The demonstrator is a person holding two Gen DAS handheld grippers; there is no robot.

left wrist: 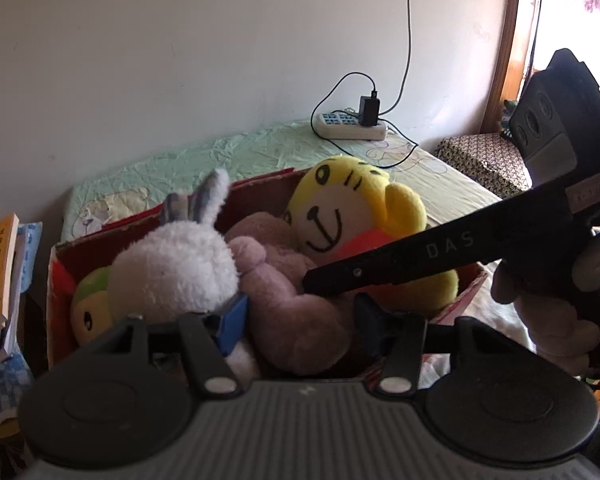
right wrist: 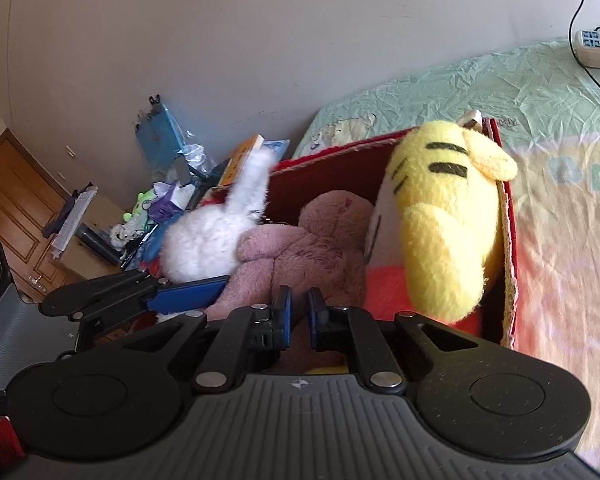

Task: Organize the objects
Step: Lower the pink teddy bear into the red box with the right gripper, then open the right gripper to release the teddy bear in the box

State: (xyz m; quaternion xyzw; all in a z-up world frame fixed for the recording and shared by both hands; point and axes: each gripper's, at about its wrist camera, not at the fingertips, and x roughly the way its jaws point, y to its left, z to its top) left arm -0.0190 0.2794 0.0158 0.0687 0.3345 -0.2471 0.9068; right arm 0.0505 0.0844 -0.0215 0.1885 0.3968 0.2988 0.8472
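Daylight glares from the window (left wrist: 572, 20) — soft focus, fisheye-bent, dark-cornered edges.

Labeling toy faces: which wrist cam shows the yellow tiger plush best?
Left wrist. The yellow tiger plush faces that camera: eyes, nose, smile and stripes are clear, though the right gripper crosses its lower body. The right wrist view shows only its side and back, with stripes visible but no face.

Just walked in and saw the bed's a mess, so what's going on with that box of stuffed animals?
A person with a gripper in each hand is packing plush toys into a red cardboard box on the bed. Inside sit a white bunny, a pink plush, a yellow tiger and a green-capped doll. The left gripper is spread open around the pink plush and bunny. The right gripper, fingers nearly together, sits at the pink plush; whether it pinches it is unclear.
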